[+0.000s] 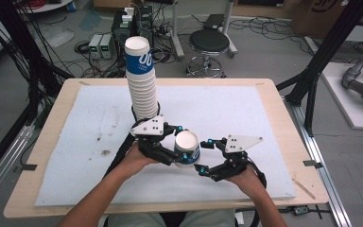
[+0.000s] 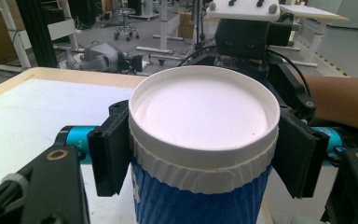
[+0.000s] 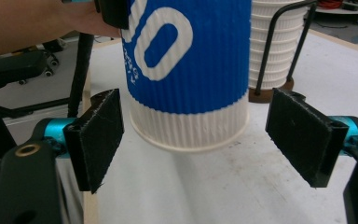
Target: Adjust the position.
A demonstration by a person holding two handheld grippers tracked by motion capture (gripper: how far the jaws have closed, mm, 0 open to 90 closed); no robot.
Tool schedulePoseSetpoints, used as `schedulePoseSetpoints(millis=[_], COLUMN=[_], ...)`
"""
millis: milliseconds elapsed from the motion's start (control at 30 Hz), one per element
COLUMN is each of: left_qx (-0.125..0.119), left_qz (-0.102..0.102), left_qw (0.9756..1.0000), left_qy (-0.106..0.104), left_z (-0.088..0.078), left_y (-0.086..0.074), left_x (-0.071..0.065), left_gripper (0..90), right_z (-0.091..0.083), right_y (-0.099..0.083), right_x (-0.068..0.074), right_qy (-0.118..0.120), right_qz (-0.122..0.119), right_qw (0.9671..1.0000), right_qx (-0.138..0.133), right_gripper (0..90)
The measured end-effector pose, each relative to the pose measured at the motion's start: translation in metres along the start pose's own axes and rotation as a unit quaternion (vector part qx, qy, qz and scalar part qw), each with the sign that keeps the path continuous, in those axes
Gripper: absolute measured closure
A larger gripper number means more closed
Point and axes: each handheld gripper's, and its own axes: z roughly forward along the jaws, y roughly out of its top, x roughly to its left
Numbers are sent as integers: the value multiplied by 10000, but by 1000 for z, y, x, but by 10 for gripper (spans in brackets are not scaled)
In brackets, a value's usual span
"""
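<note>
Here, line by line:
Cup [image 1: 187, 147]: blue ribbed paper cup, upside down (white base up), lifted off the counter [image 1: 52, 156] above the white mat [image 1: 94, 142]; its inside is hidden.
Left tool [image 2: 200, 161]: jaws pressed on both sides of the cup just under its base, holding it.
Right tool [image 3: 200, 140]: jaws spread wide either side of the cup's rim, not touching it.
Stack [image 1: 140, 80]: tall column of nested cups, also inverted, standing in a black wire holder [image 3: 279, 51] behind the tools.

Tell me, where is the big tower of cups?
In the high view, the cup tower stands mid-table on the white mat, just behind the left tongs.
</note>
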Motion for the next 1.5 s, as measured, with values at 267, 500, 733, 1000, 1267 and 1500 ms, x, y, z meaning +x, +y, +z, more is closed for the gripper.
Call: schedulePoseSetpoints(millis=[267,500,733,1000,1267,1500], left_qx=[-77,-130,-84,276,581,848], left_qz=[56,66,38,-312,-290,-119], left_qw=[9996,9994,9992,9991,9977,9961], left_qy=[-247,-315,-394,-87,-177,-231], left_z=[9,11,12,12,6,-1], left_y=[0,0,-1,-3,-4,0], left_x=[-5,-6,-5,-4,-5,-5], left_gripper=[295,297,307,143,145,145], right_z=[11,14,12,11,8,8], right_y=[1,0,1,5,14,27], right_x=[2,2,2,0,1,2], right_qy=[186,270,376,439,399,253], right_qz=[-75,-65,-78,-192,-485,-887], right_qw=[9998,9996,9991,9966,9906,9770], right_qx=[37,83,169,677,1215,1922], right_gripper=[196,193,265,284,290,291])
